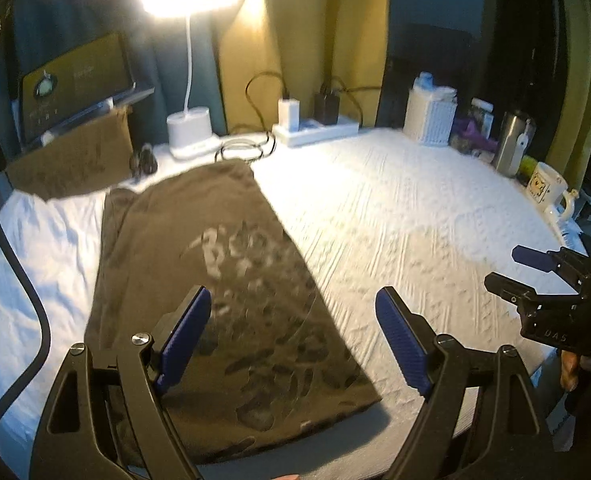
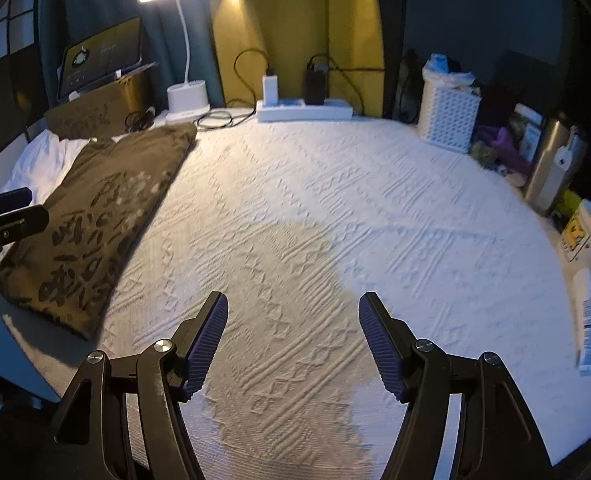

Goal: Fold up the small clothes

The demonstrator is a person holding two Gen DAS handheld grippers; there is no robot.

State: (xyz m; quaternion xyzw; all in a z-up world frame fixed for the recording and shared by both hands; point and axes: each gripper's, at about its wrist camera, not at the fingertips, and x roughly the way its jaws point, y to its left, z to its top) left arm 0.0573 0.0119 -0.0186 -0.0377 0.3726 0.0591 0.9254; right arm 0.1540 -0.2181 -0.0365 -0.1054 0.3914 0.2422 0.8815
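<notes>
A dark olive printed shirt lies folded into a long strip on the white textured cover, at its left side. It also shows in the right wrist view, at the left. My left gripper is open and empty, hovering above the shirt's near right part. My right gripper is open and empty above the bare cover; it shows in the left wrist view at the far right. The left gripper's tips show at the left edge of the right wrist view.
A second folded brown garment lies at the back left under a tablet. A lit desk lamp, power strip, white basket, steel flask and mug line the back and right edges.
</notes>
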